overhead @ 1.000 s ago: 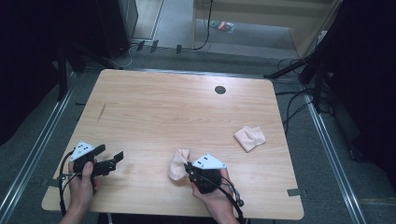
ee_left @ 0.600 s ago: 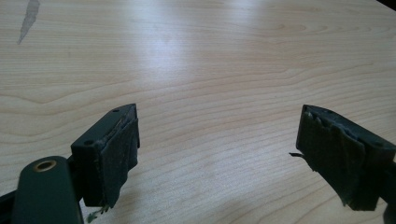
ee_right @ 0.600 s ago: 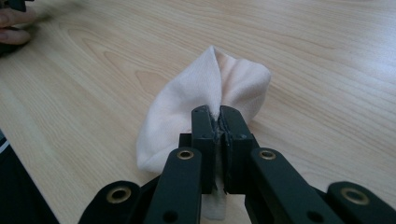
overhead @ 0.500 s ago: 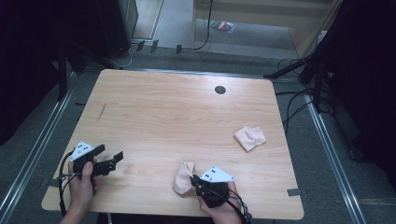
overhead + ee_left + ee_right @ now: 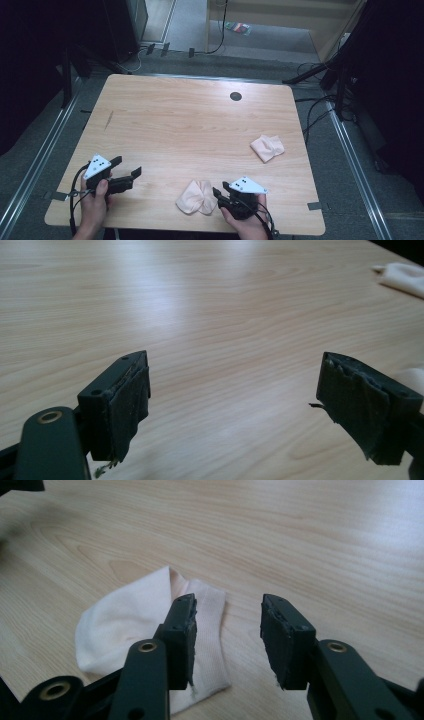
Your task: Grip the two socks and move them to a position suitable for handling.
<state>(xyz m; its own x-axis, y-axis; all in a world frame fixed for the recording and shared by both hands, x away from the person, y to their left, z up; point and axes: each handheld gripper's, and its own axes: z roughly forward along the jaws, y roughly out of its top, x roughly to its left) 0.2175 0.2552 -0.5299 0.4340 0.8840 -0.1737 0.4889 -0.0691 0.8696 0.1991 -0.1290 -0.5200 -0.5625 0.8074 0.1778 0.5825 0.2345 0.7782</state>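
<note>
**Sock released at near edge – R gripper closest**

The small pale-pink folded cotton sock [image 5: 196, 197] lies on the light wood-grain surface [image 5: 190, 125], near edge, just left of the R gripper [image 5: 218, 196]. R fingers [image 5: 181, 630] have just been opening; now partly spread, nothing pinched, sock under and beside the one finger. L gripper [image 5: 129, 172] is well apart to the left, fingers [image 5: 122, 400] wide, empty. Second pink sock [image 5: 267, 148] lies farther right, beyond the R gripper. Judgement: regrasp falls to the R hand.
</note>
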